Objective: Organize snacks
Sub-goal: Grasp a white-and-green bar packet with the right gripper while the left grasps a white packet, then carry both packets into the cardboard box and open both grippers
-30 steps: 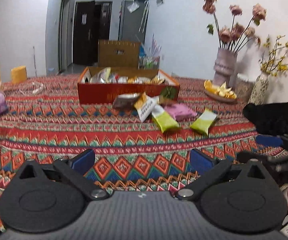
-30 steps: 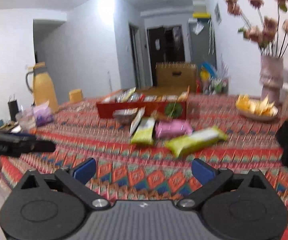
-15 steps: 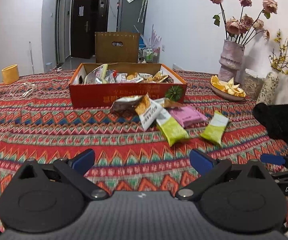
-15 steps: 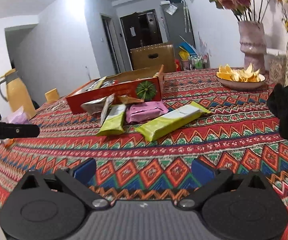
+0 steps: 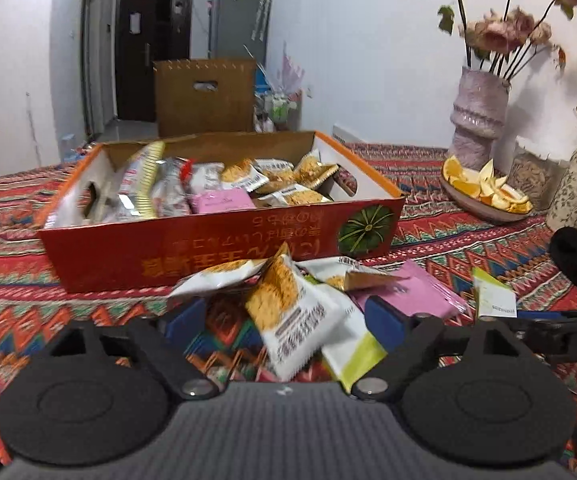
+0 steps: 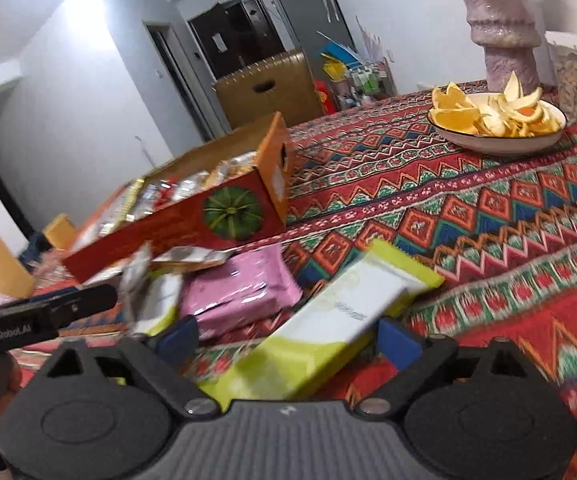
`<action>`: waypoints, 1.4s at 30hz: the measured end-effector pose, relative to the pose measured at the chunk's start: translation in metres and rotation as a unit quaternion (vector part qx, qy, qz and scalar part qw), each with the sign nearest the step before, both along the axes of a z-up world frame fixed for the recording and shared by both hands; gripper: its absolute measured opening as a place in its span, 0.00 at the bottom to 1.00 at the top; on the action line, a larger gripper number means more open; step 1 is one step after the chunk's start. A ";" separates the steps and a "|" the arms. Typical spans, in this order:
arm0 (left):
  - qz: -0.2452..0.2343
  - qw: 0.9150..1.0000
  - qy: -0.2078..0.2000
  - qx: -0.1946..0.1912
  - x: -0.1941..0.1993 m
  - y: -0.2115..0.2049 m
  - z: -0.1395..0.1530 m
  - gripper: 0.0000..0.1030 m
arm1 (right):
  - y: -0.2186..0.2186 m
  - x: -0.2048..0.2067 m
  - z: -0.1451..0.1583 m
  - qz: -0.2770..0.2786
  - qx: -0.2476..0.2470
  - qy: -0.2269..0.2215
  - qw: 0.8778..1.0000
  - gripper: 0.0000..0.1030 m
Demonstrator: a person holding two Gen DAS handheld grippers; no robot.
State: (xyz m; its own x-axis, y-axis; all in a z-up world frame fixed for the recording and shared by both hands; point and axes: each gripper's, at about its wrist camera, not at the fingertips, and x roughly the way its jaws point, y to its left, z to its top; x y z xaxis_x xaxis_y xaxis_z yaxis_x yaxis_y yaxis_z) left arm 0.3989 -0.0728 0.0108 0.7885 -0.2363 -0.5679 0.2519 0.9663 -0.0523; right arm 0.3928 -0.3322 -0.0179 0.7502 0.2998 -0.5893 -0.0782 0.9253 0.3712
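Loose snack packets sit on the tablecloth [image 5: 468,216] right against the red box's [image 5: 208,248] near wall. They look light, crinkly and slippery, so pinch mid-body. Left gripper [image 5: 284,320] is closing around a white packet [image 5: 292,320], right gripper [image 6: 284,338] around the green bar [image 6: 328,320]; neither's gripping yet.

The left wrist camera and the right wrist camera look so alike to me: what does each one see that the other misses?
Only the left view shows the pink flowers, the speckled vase and a white snack packet between its closing fingers. Only the right view shows a long green bar between its closing fingers. Both share the red box of snacks, the pink packet, the bowl of orange peel and the patterned cloth.
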 end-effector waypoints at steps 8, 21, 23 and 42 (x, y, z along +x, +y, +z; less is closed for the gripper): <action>0.017 0.999 0.029 -0.018 0.036 0.003 -0.025 0.56 | 0.034 0.012 -0.006 0.018 -0.164 -0.014 0.986 0.46; 0.009 0.999 0.019 -0.043 -0.043 0.033 0.006 0.07 | 0.024 -0.001 -0.001 0.031 -0.163 -0.010 0.986 0.36; 0.017 0.998 0.013 -0.058 -0.070 0.043 0.012 0.06 | 0.025 -0.025 -0.001 0.033 -0.156 -0.013 0.987 0.36; 0.025 0.994 -0.022 -0.100 -0.199 0.077 0.041 0.06 | 0.040 -0.168 0.033 0.079 -0.101 -0.055 0.990 0.36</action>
State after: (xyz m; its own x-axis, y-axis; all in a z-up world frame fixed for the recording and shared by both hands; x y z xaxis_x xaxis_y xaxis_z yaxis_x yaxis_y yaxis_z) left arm 0.1996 0.0045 0.0515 0.8251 -0.3001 -0.4787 0.2093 0.9493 -0.2344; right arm 0.2246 -0.2922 0.0150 0.7663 0.3028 -0.5667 -0.2571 0.9528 0.1614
